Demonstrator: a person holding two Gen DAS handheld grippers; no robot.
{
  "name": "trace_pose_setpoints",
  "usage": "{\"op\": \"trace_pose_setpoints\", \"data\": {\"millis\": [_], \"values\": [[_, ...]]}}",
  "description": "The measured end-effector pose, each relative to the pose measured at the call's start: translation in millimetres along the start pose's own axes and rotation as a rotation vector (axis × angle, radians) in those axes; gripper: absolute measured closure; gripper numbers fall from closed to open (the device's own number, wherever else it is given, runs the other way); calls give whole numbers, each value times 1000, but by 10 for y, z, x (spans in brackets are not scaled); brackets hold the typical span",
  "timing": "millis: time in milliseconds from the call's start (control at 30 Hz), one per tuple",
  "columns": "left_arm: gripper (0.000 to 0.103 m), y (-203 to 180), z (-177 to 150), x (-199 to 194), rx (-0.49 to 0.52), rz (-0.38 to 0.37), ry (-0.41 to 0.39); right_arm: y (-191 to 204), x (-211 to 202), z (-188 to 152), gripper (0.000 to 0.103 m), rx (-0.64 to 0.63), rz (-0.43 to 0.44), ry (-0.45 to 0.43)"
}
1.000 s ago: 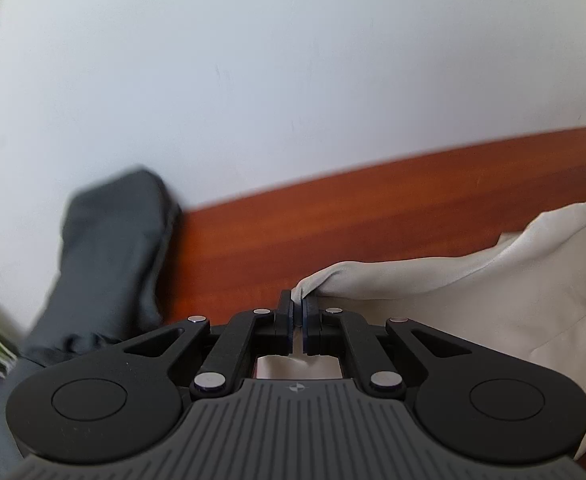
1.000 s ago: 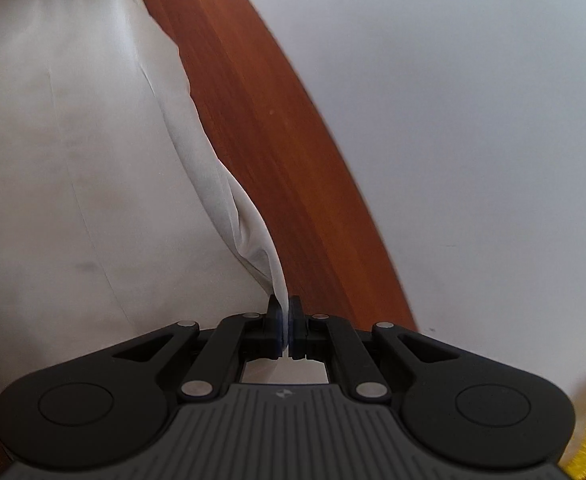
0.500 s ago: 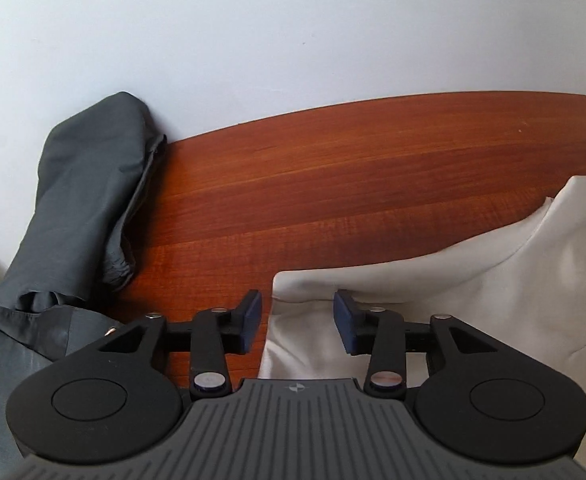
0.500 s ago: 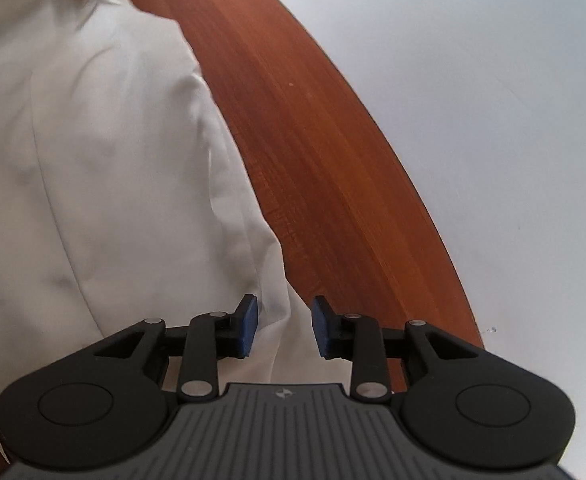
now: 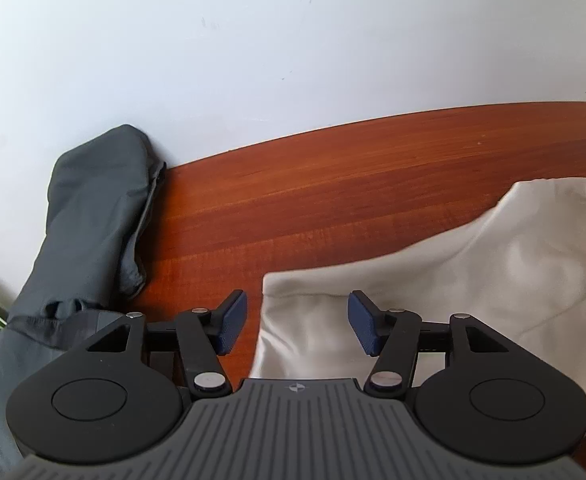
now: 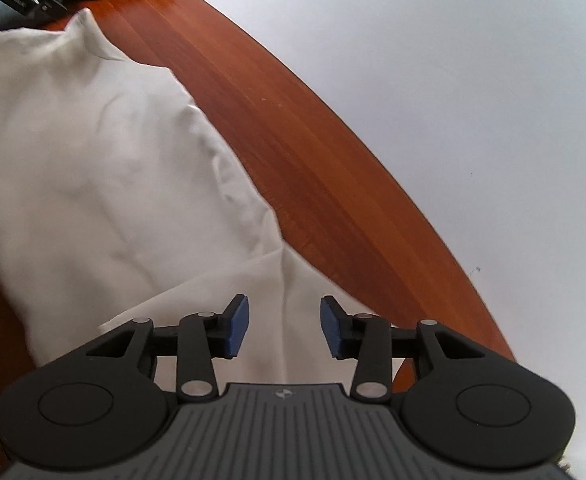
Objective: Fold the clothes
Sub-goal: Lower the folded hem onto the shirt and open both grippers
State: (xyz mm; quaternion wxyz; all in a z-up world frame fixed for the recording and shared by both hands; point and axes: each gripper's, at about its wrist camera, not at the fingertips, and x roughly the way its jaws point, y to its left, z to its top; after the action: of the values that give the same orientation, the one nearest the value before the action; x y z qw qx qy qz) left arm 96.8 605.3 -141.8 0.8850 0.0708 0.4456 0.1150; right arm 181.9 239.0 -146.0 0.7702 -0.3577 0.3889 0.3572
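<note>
Cream garment under both tongs, left tongs and right tongs just spread, empty.

Reddish-brown wood-grain tabletop pushed right up against a plain white wall, which has a few tiny scuffs around 12 o'clock. Soft, even daylight, no harsh shadows.

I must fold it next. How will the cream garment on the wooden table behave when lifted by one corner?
The cream garment probably droops limply: it lies in soft wrinkles and folds on the table. It looks thin and light, so it may slide rather than hold shape.
</note>
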Motion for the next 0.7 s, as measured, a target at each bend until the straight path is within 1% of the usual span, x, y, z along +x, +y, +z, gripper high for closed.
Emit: {"op": "trace_pose_setpoints", "data": {"millis": [33, 100, 267, 500, 600, 633, 667, 700], "values": [[43, -20, -14, -50, -2, -5, -3, 62, -71, -15, 52, 1, 13, -4], [42, -65, -43, -140, -2, -12, -8, 228, -69, -9, 50, -5, 37, -8], [42, -166, -139, -341, -8, -27, -13, 509, -167, -72, 49, -36, 110, -44], [42, -312, -318, -577, -28, -46, 0, 734, -83, -69, 49, -80, 114, -38], [41, -361, -391, -638, -20, -54, 8, 772, -57, -84, 52, -93, 109, -33], [42, -375, -417, -652, -18, -55, 13, 776, -41, -87, 58, -96, 98, -25], [42, -383, -442, -663, -19, -55, 18, 772, -35, -89, 71, -97, 84, -22], [42, -391, -468, -674, -19, -56, 24, 752, -43, -93, 78, -91, 74, -19]]}}
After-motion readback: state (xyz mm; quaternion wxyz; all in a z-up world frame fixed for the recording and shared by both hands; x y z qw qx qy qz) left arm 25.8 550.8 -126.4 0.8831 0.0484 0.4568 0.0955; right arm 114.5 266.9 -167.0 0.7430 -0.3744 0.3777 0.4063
